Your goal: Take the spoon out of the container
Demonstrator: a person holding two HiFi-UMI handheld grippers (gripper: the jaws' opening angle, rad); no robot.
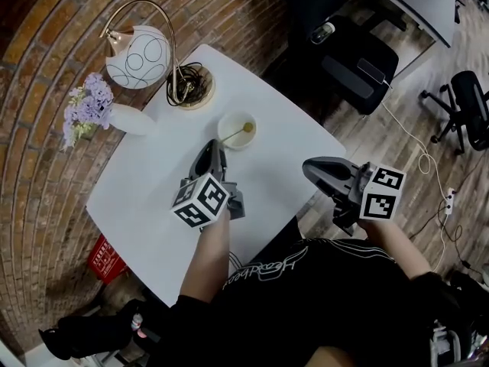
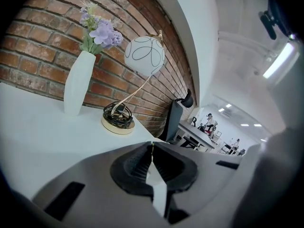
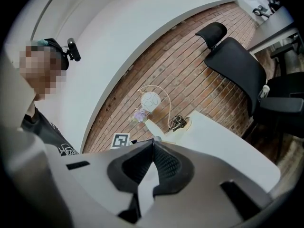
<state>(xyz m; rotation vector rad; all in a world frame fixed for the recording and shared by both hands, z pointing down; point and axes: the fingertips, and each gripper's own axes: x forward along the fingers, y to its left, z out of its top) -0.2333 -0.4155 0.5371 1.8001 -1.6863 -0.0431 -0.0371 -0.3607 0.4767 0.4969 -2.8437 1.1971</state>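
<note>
We see the small white container [image 1: 227,120] on the far half of the white table [image 1: 145,197], with the spoon [image 1: 236,133] still in it. Its yellowish bowl lies inside the container and its thin handle slants over the near rim toward us. The left tool [image 1: 217,145] hangs just on the near side of the container, pointing at it. Its tips meet the end of that handle. In the left gripper view its jaws are pressed together, with a thin golden sliver pinched at their tip, so we read it as holding the spoon by its handle. The right tool [image 1: 307,170] hangs at the table's right edge, well apart from the container. In the right gripper view its jaws are closed together with nothing between them. At the far left of the table stand a lamp [image 1: 138,56] with a round white shade and a white vase [image 1: 131,119] of purple flowers, both well clear of the container.
</note>
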